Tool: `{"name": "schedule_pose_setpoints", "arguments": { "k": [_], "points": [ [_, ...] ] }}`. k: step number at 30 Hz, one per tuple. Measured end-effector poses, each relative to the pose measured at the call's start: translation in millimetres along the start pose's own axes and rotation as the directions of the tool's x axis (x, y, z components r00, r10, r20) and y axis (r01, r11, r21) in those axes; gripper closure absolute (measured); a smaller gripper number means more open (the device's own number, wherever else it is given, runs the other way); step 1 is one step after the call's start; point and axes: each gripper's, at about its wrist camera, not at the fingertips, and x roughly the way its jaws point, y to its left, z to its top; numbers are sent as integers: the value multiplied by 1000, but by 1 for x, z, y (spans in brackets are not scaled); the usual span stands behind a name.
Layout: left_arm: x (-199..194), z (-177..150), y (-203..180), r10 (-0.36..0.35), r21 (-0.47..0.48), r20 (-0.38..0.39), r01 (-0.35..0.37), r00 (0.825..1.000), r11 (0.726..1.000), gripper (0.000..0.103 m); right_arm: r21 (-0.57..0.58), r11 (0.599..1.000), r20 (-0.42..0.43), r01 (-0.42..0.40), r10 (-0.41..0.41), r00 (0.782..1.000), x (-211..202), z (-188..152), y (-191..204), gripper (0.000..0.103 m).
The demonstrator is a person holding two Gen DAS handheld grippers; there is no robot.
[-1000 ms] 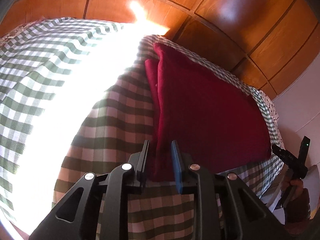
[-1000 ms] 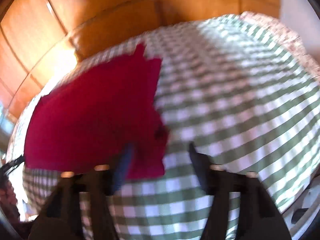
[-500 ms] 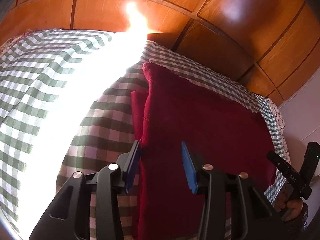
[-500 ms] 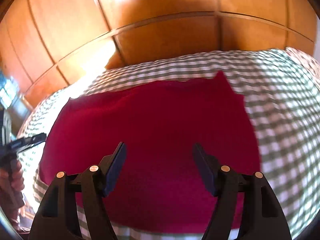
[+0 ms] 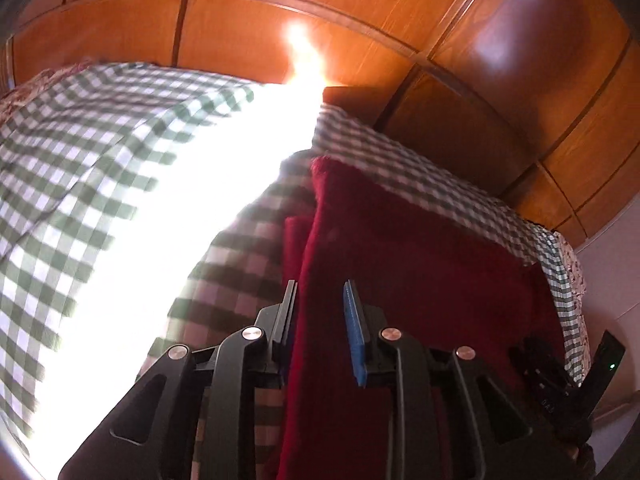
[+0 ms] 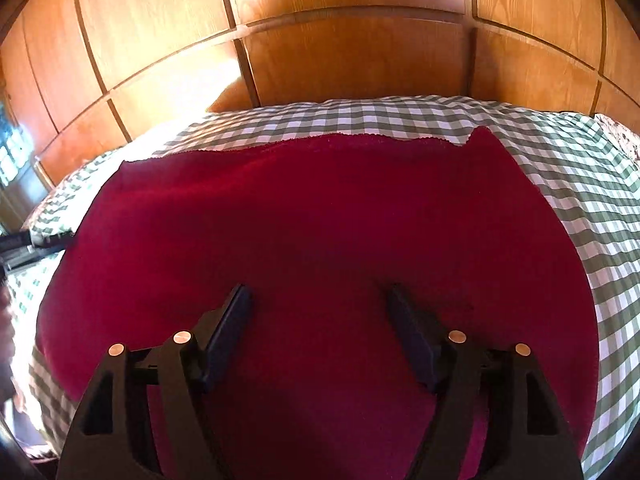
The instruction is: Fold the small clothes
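Left wrist view is showing the left hand-held gripper (image 5: 318, 320) with its jaws narrow and a raised fold of the dark red knitted garment (image 5: 420, 288) running up between them; whether the pads are actually pinching that fold I cannot tell. The garment is lying spread on the green-and-white checked bedcover (image 5: 100, 168) of a bed, near the right-hand edge. In the right wrist view the right hand-held gripper (image 6: 320, 320) is hanging released over the near middle of the garment (image 6: 320, 216), and its jaws have just been opening, with nothing clamped between them.

To fold well, the left gripper's layer likely needs carrying across level and low, so the edges are meeting squarely, while the right one is pressing or catching the matching near corner. The far corner at right is sticking up past the ragged far hem and probably wants smoothing first.

Orange wooden panelling (image 6: 360, 40) is standing just behind the bed's far edge. A harsh sunlit strip is washing out the bedcover left of the garment, hiding detail there.
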Motion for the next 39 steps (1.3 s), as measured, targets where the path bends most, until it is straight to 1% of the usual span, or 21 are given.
{"name": "schedule_pose_setpoints", "arguments": {
  "k": [4,7,9,10,12,14,15,16,17,18,19,22,24,27,29,30,31,32,35,37,39],
  "points": [
    [15,17,-20,-16,38,8,16,1000,999,82,2,1000,20,10,-10,1000,-1,-4,2,31],
    [45,20,-35,15,68,-13,-14,1000,998,79,0,1000,25,6,-6,1000,-2,-5,1,31],
    [70,14,-32,67,79,-46,-63,997,995,79,-1,1000,21,3,-3,1000,-2,-5,0,31],
    [72,2,-22,60,73,-50,-56,997,996,78,-4,1000,12,1,-1,1000,-2,-3,1,31],
    [72,-2,-25,66,100,-16,-64,998,993,78,-11,1000,-30,-22,22,999,-5,4,-1,31],
    [71,-3,-29,86,120,-15,-84,996,989,78,5,998,-59,-56,57,997,-8,13,-5,40],
    [69,-2,-31,96,125,-16,-93,995,988,77,19,996,-63,-86,87,994,-10,22,-8,50],
    [67,-3,-36,101,128,-11,-99,995,987,75,23,995,-59,-98,99,993,-11,27,-9,55],
    [63,-2,-40,95,132,-2,-94,995,987,67,19,995,-49,-99,100,994,-13,35,-10,56],
    [59,-3,-44,87,142,10,-88,996,986,64,6,996,-29,-89,90,996,-13,45,-10,56],
    [60,-3,-64,86,157,19,-87,996,984,64,-4,996,-20,-84,84,996,-10,54,-8,56],
    [52,-9,-85,53,248,37,-61,998,967,63,-29,998,-16,-63,63,998,5,73,1,56],
    [59,-11,-100,59,296,37,-67,998,953,58,-34,998,-65,-61,59,996,30,86,5,56],
    [71,-17,-106,62,318,-6,-57,998,946,58,-72,996,-138,-52,42,990,61,92,12,56],
    [75,-21,-107,70,326,-8,-63,998,943,59,-138,990,-182,-27,2,983,80,85,22,68],
    [77,-22,-111,73,335,-3,-68,997,940,71,-173,985,-170,-17,-13,985,81,84,27,84],
    [76,-22,-116,74,342,3,-70,997,937,79,-186,982,-163,-14,-17,986,80,83,30,100],
    [79,-18,-118,75,344,6,-73,997,936,84,-189,982,-144,-1,-26,989,77,84,32,100],
    [97,-3,-114,88,296,4,-86,996,951,81,-149,989,-87,0,-13,996,67,92,29,101],
    [105,-1,-114,108,272,-16,-99,994,957,81,-127,992,-79,11,-21,997,71,95,24,101],
    [113,-7,-108,105,262,8,-104,994,959,80,-101,995,-86,22,-31,996,81,96,19,101]
  ]
}}
